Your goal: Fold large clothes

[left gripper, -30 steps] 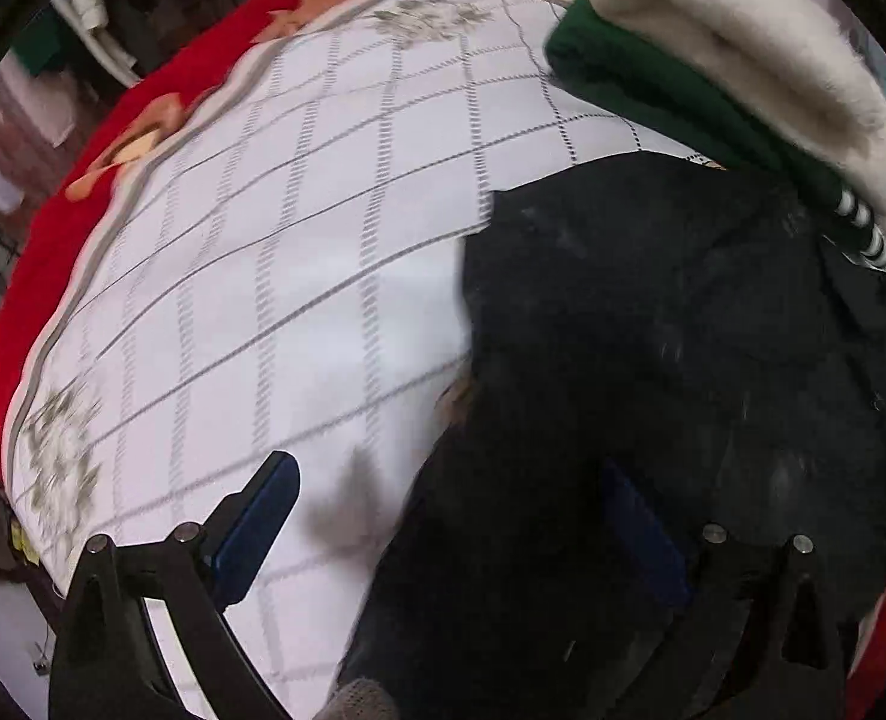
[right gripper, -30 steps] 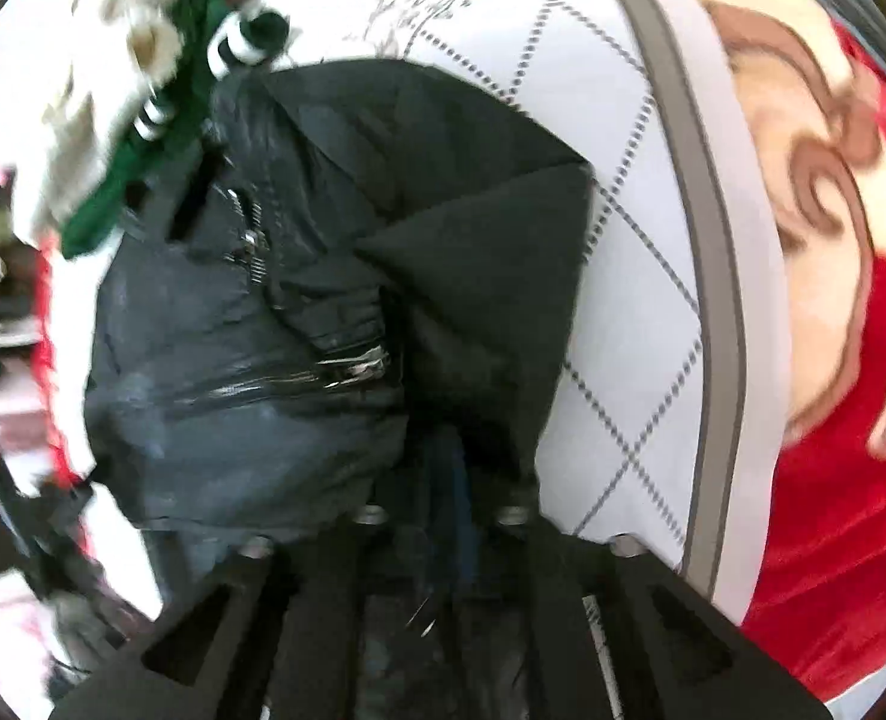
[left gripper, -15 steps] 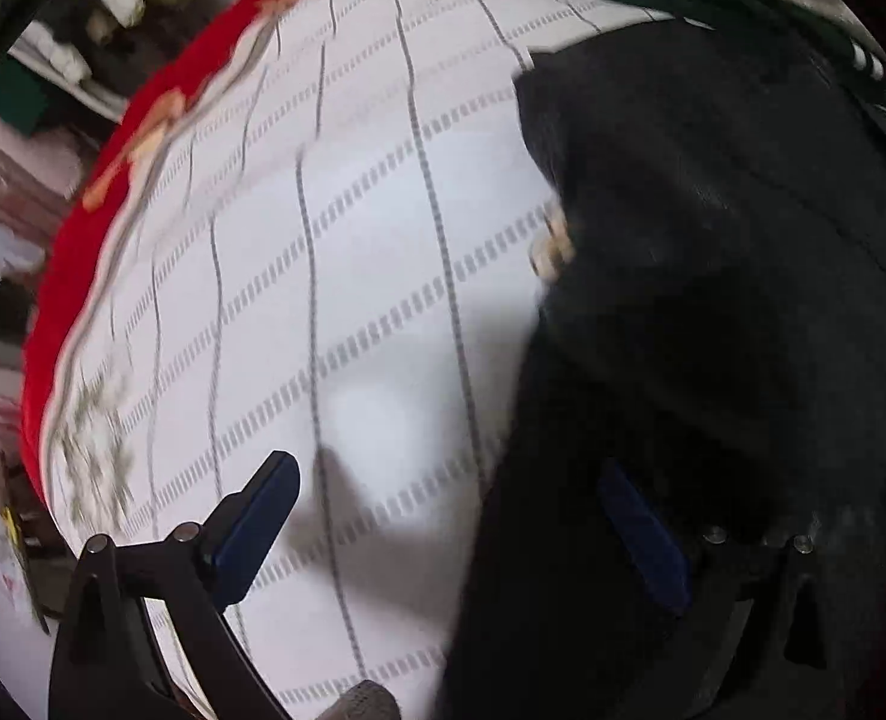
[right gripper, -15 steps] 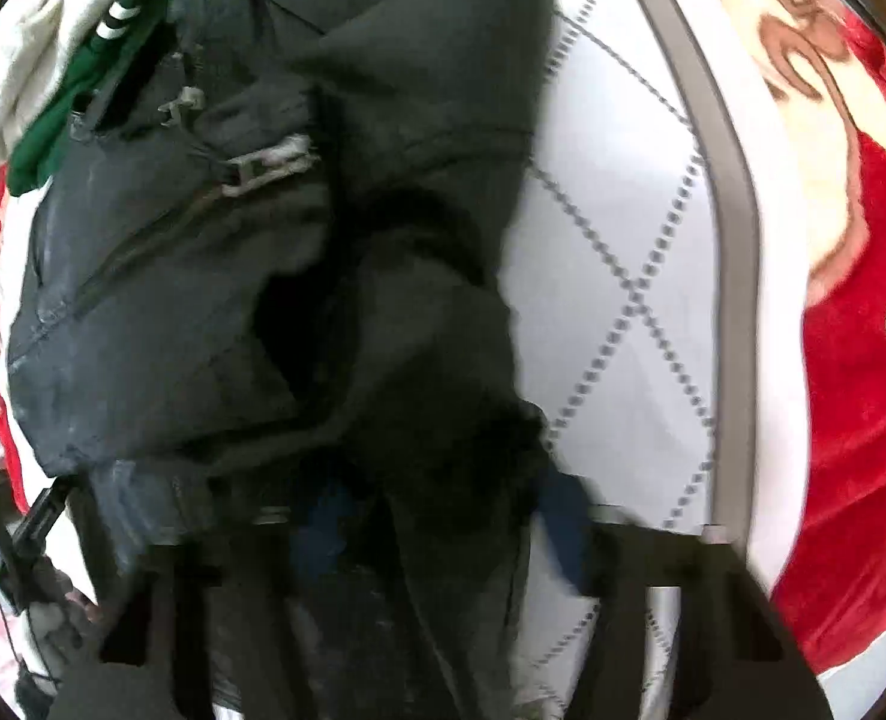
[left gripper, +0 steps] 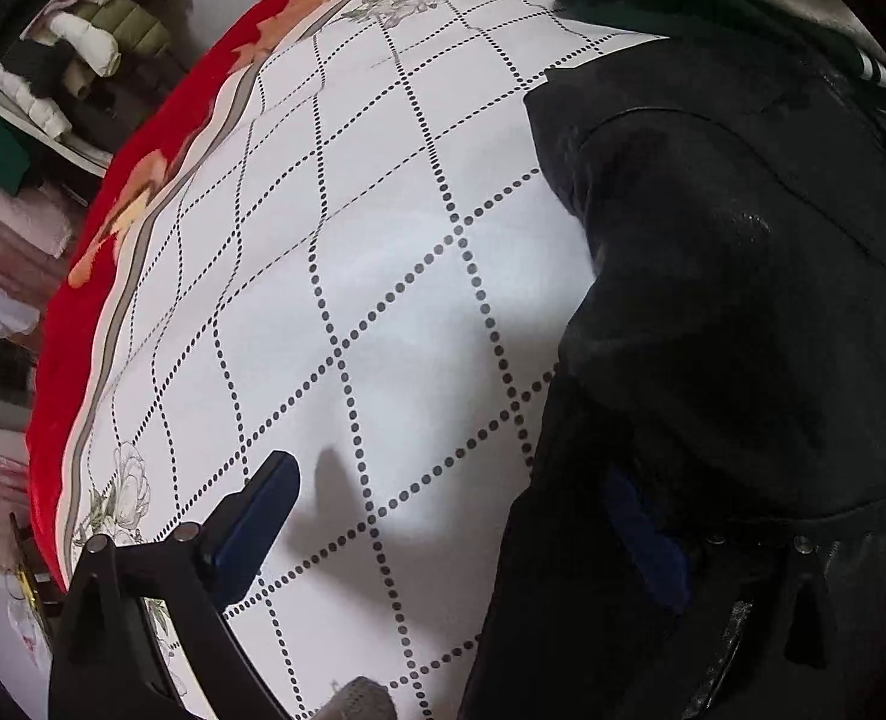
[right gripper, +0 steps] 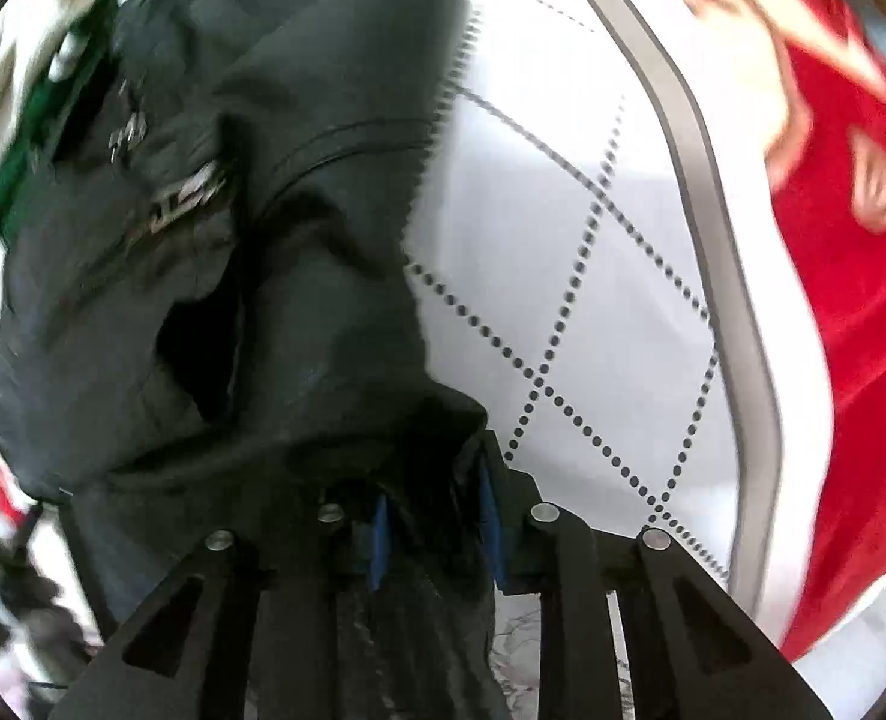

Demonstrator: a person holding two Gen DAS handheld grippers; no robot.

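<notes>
One black jacket (right gripper: pixel 251 276): right gripper (right gripper: pixel 437 534) jaws closing on it, left gripper (left gripper: pixel 454 534) jaws apart.

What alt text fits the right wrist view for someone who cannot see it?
The right hand-held gripper, jaws just closing, pinches a fold of the black jacket, bunched on a white dotted-grid cloth. A red blanket lies beyond the cloth's grey border; the view is motion-blurred.
</notes>
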